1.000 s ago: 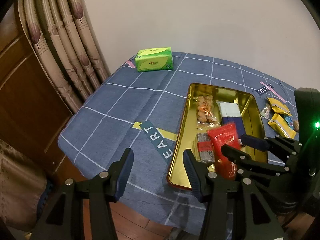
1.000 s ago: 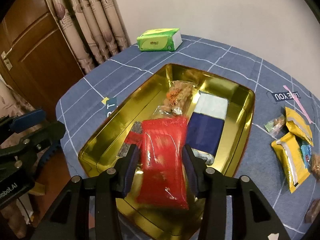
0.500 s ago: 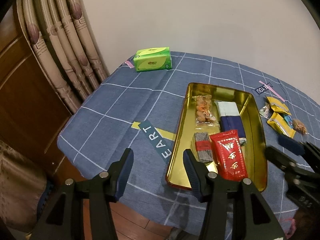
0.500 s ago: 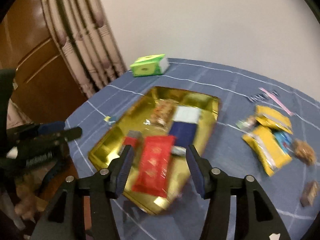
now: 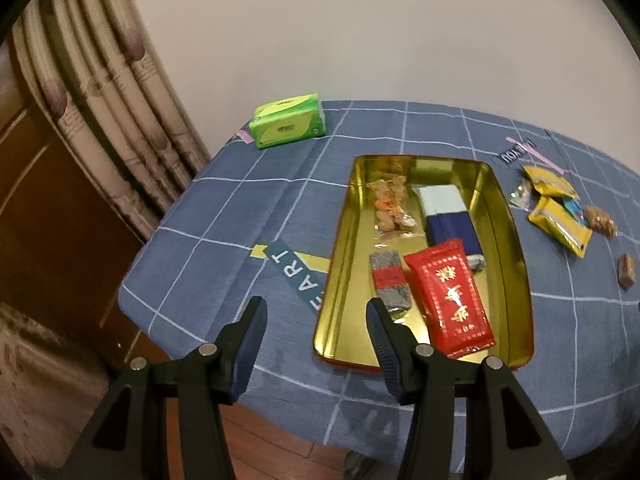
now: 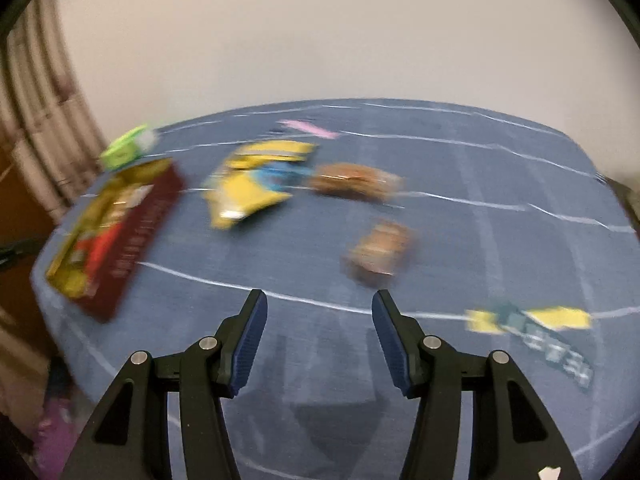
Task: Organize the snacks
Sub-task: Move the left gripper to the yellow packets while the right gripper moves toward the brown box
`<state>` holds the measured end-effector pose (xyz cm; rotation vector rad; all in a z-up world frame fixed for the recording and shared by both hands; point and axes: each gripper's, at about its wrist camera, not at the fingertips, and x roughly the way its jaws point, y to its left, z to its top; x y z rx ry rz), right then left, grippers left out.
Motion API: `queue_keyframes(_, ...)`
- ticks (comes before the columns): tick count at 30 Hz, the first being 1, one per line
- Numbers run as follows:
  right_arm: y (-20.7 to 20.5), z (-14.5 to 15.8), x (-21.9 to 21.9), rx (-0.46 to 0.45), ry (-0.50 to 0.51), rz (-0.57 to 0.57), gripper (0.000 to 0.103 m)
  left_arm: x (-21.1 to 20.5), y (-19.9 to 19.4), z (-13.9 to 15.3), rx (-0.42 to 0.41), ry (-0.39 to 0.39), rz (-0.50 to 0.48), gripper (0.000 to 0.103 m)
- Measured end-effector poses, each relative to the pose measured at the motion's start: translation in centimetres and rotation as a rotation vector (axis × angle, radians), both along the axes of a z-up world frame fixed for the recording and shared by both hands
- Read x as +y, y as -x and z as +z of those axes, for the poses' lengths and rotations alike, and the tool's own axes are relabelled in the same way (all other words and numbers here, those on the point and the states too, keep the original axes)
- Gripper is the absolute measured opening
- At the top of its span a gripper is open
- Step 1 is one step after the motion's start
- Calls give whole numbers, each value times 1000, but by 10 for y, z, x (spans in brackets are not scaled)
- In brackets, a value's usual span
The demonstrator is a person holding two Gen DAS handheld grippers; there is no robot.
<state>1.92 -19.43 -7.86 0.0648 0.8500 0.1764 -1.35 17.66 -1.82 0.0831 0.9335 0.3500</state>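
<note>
A red packet [image 5: 450,298], a blue box [image 5: 448,216] and two small snacks are held in the gold tray [image 5: 338,280]. Both hand-held grippers (left [image 5: 316,320], right [image 6: 318,314], jaws just opening) are seen parted, empty. The right view is blurred.

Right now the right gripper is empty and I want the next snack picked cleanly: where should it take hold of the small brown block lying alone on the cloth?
Grip the small brown block across its two long sides, coming from above. It lies flat on the tablecloth, clear of the yellow packets, so the right gripper has room on both sides. The view is blurred, so this is a guess.
</note>
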Motion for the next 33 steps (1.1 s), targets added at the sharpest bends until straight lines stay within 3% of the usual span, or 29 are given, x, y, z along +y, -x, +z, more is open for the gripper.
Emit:
queue_keyframes(3,-1,-11,-38,25,50,-72,55,-11,2,4,3,16,-29,53)
queue_keyframes(7,-4,-19,-75,37,47,-128,59,-33,-3,15,25,146,-118,53)
queue_keyframes(12,-3,-22,-90,24,19,-144,62,-80,-23,27,58,239,-244,53)
queue_keyframes(17,-5,-27,-98,16,17,-148,64,-126,-66,29,134,454,-325,53)
queue_keyframes(22,-9,-38,-109,33,-41,-153,65,-158,-124,2,268,610,-285,53)
queue_keyframes(26,-8,-38,-112,19,-81,-143,66,-173,-169,-30,373,644,-226,53)
queue_keyframes(33,-8,-37,-109,7,-104,-102,71,-171,-210,-59,438,628,-93,53)
